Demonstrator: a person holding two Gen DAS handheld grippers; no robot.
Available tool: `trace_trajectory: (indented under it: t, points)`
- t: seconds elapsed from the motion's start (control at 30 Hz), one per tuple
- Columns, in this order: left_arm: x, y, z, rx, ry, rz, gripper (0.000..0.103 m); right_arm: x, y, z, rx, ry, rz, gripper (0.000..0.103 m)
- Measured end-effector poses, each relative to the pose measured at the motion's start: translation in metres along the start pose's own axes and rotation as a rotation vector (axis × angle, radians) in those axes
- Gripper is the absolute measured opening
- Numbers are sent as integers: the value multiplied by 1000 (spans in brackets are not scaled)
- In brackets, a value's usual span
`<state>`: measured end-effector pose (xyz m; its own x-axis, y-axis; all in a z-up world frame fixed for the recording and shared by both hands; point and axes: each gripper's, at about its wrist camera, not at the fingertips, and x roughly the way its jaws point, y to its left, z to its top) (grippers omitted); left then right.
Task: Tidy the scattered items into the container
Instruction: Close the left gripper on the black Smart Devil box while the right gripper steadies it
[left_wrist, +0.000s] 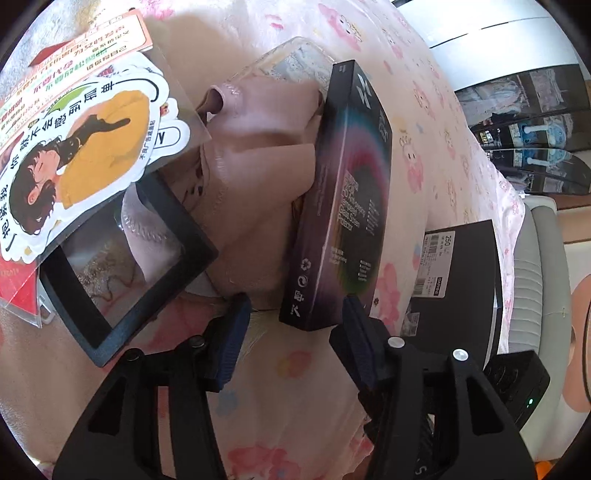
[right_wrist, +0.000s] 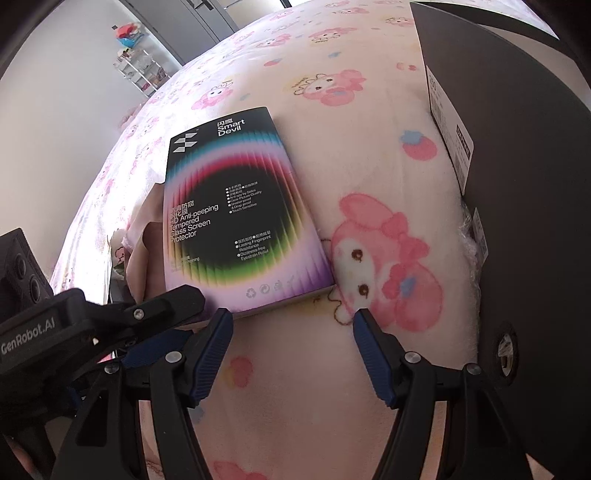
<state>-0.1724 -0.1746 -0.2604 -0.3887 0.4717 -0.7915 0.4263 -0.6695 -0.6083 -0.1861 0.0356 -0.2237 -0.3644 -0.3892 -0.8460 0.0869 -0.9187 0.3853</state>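
Observation:
A black screen-protector box (left_wrist: 340, 206) with rainbow print lies on the pink cartoon blanket; it also shows in the right wrist view (right_wrist: 240, 218). My left gripper (left_wrist: 293, 314) is open, its fingertips on either side of the box's near end, not closed on it. My right gripper (right_wrist: 293, 321) is open and empty just in front of the box's near edge. A black shoebox container (right_wrist: 517, 184) stands at the right; it also shows in the left wrist view (left_wrist: 458, 280). A cartoon sticker card (left_wrist: 81, 147), a black framed case (left_wrist: 129, 266) and a beige garment (left_wrist: 258, 158) lie to the left.
The bed edge runs along the right in the left wrist view, with a dark glass cabinet (left_wrist: 535, 122) and a black device (left_wrist: 521, 384) beyond. The left gripper's body (right_wrist: 66, 325) sits at the lower left of the right wrist view. A shelf (right_wrist: 136, 62) stands by the far wall.

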Motion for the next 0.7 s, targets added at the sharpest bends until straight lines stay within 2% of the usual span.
trace_trajectory:
  t: [0.03,0.13,0.27,0.37,0.5,0.63,0.7]
  points:
    - [1,0,1,-6,3,-12,53,-2,1,-1,-1,1,-4,65]
    - [3,-3,0,13,8,-27,34,-11,2,-3,50,-43,-14,65]
    - [-10,-4,-3,20,-8,-52,29,-30,9,-8,74,-101,23,65]
    - [-28,1,-13,28,-10,-58,26,-43,12,-13,57,-111,27,65]
    - [-45,7,-24,5,66,-77,25,-48,7,-17,56,-98,37,65]
    - [-71,3,-29,80,25,13,25,-54,6,-22,16,-82,31,65]
    - [-74,5,-23,76,-3,44,27,-52,4,-23,14,-76,18,65]
